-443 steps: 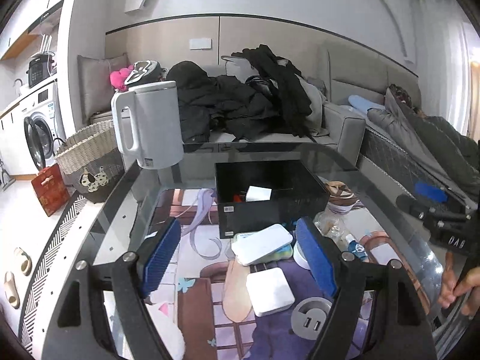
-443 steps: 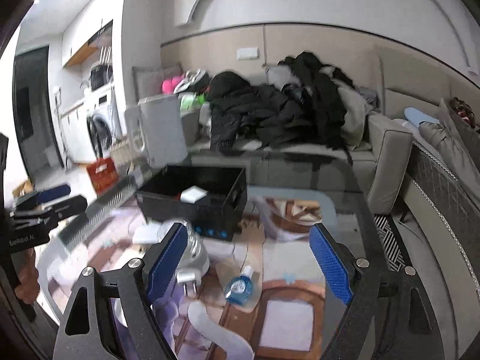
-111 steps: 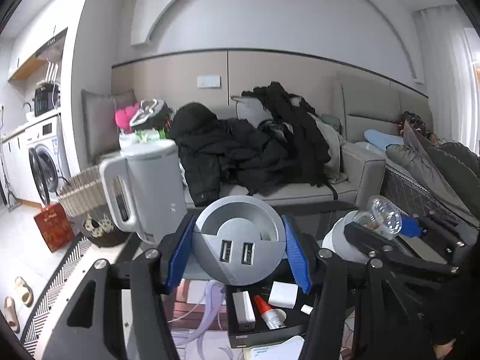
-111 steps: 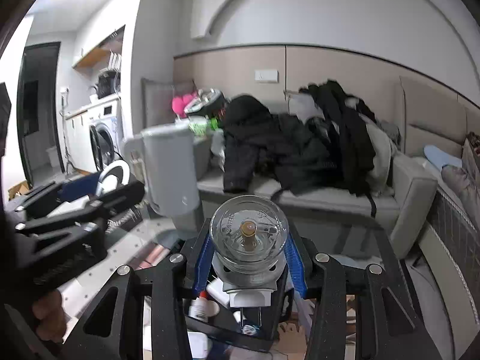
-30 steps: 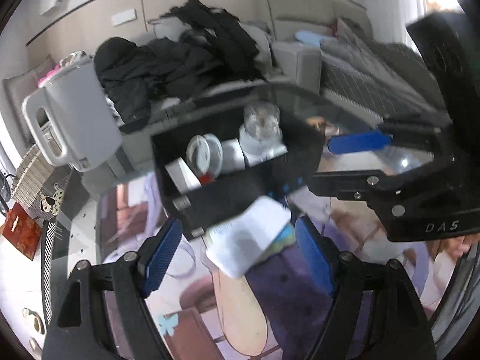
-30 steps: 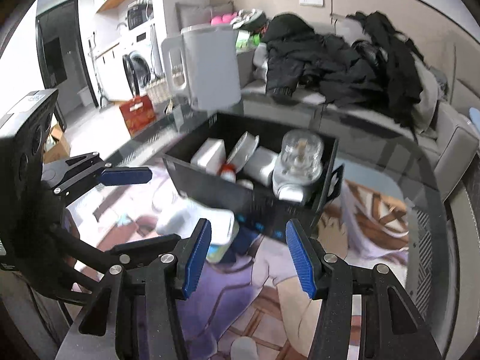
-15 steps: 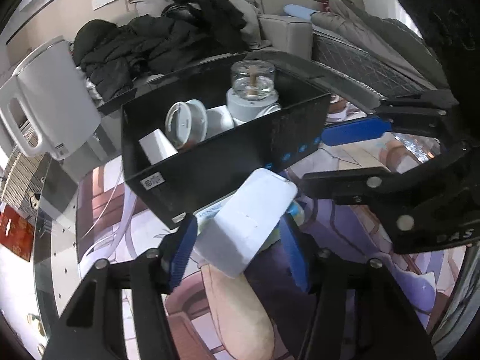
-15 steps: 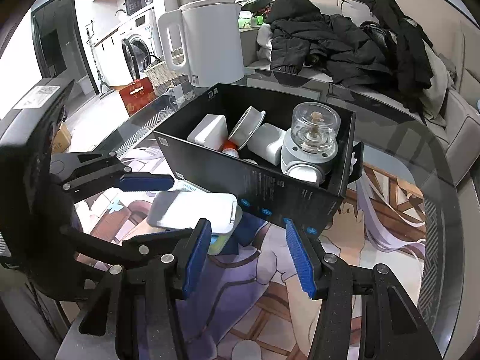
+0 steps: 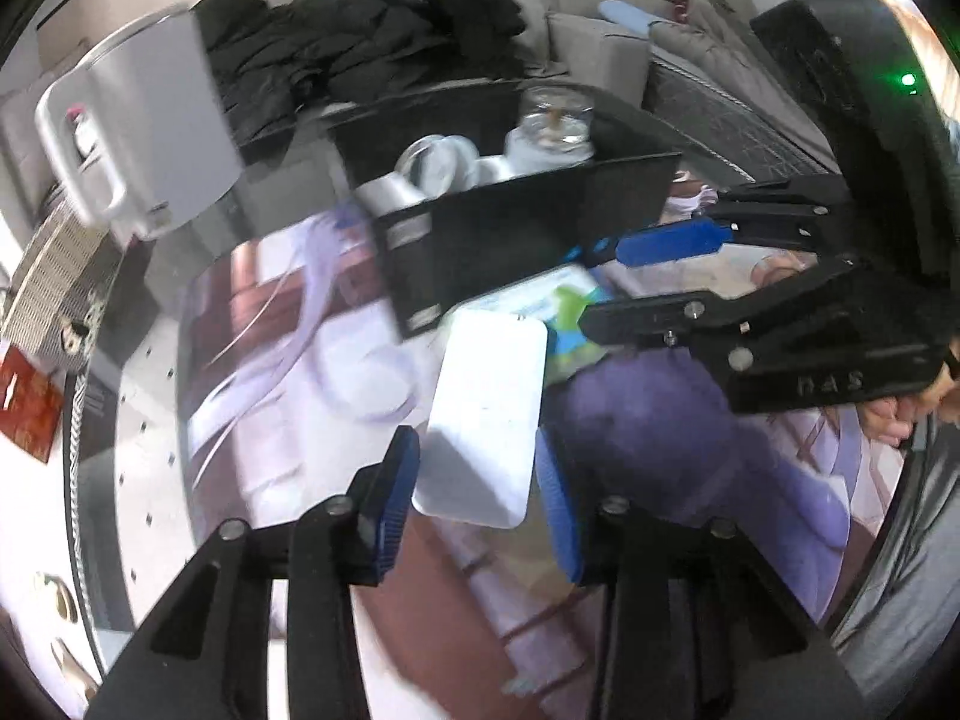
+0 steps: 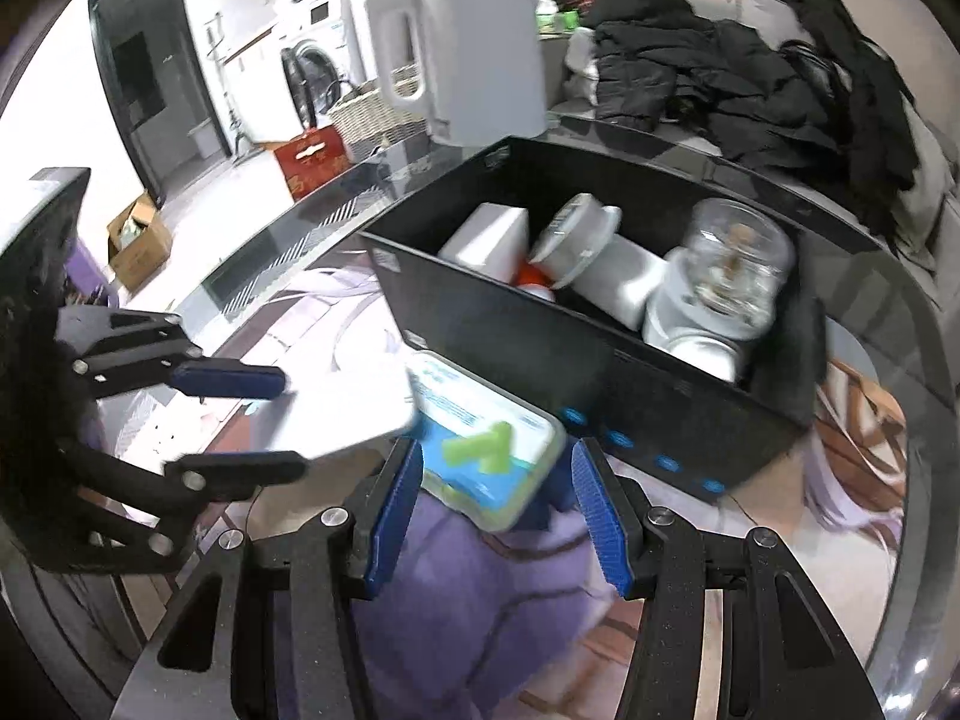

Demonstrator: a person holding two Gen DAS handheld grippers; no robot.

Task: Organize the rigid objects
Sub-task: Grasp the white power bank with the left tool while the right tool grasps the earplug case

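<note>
Beside the black box [image 10: 576,372], left hand-held gripper [image 9: 480,498] clamps a flat white case [image 9: 483,414]; right hand-held gripper [image 10: 495,510] straddles the green-marked pack [image 10: 486,450], unclosed. Colliding grippers could knock either loose.

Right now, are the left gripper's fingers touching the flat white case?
Touching. The right wrist view shows the flat white case pinched between the left gripper's two blue fingers, one on each long edge.

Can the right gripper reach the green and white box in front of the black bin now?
Probably yes. The right gripper is open with the green and white box just ahead of its fingertips, and the flat white case sits off to the side.
</note>
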